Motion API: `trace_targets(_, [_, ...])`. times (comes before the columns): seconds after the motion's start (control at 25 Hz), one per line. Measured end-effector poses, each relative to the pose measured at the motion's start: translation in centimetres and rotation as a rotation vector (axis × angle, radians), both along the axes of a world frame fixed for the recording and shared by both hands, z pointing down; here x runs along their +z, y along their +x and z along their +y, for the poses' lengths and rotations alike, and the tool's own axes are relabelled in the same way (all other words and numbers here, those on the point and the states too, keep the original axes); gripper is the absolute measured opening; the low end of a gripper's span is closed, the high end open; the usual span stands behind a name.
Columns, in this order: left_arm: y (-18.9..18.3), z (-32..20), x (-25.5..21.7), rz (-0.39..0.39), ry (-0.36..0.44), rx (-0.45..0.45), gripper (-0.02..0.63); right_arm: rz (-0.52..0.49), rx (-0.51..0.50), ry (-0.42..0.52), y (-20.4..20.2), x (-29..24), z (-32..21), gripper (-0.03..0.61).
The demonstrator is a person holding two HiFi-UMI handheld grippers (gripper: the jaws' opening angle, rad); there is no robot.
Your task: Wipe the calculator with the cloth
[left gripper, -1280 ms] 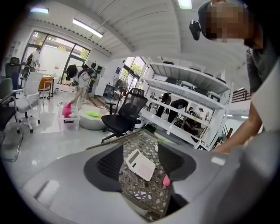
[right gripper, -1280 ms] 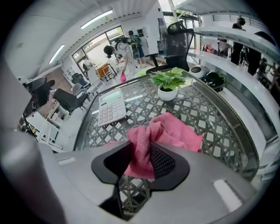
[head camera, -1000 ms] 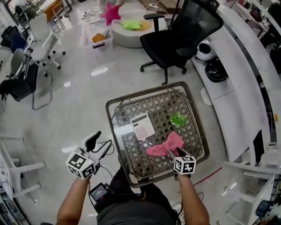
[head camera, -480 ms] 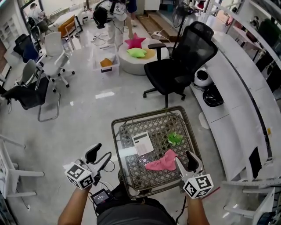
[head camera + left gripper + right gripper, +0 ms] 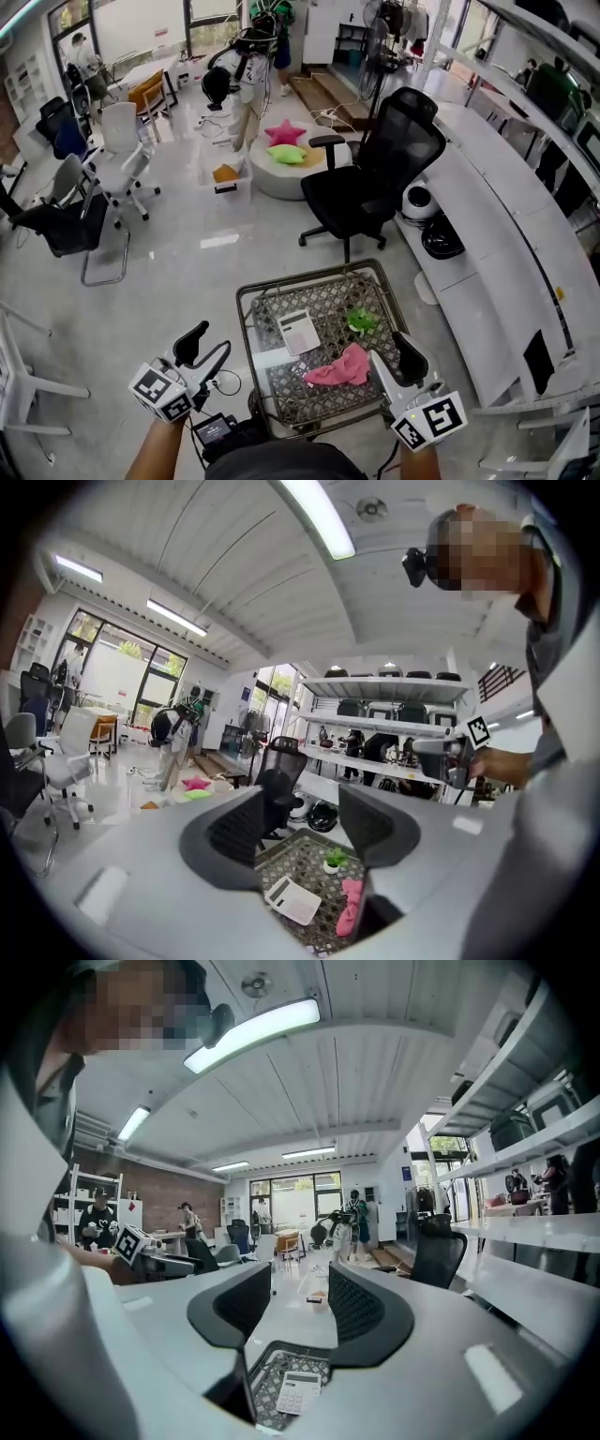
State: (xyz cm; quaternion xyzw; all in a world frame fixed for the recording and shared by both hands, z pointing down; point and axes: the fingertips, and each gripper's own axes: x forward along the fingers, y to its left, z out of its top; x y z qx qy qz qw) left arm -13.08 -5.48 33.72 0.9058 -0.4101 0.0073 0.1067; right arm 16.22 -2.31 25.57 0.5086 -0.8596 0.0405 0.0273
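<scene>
A white calculator (image 5: 298, 330) lies on the wicker table (image 5: 255, 302), with a crumpled pink cloth (image 5: 339, 367) just right of it. Both also show in the left gripper view, the calculator (image 5: 292, 900) and the cloth (image 5: 352, 904) far below the jaws. My left gripper (image 5: 208, 345) hangs open and empty off the table's left side. My right gripper (image 5: 394, 356) is raised over the table's right front corner, near the cloth but apart from it. Its jaws are closing with nothing between them. The right gripper view looks level across the room, with the calculator (image 5: 300, 1391) low in the picture.
A small green plant (image 5: 361, 322) stands on the table behind the cloth. A black office chair (image 5: 370, 183) is beyond the table. A long white counter (image 5: 487, 244) runs along the right. White chairs (image 5: 117, 150) and people stand at the back left.
Both grippers have risen well above the table. The right gripper came away from the pink cloth, which stays on the table. The head view now takes in more of the room.
</scene>
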Motion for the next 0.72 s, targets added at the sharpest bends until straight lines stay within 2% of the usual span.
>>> trace_targets(0.48, [0.4, 1.4, -0.6, 0.011, 0.033, 0.004, 0.27, -0.001, 0.043, 0.012, 1.9, -1.0, 3.1, 0.181])
trace_targets(0.72, [0.1, 2.2, 0.1, 0.015, 0.038, 0.028, 0.27, 0.002, 0.042, -0.009, 1.1, -1.0, 4.1, 0.181])
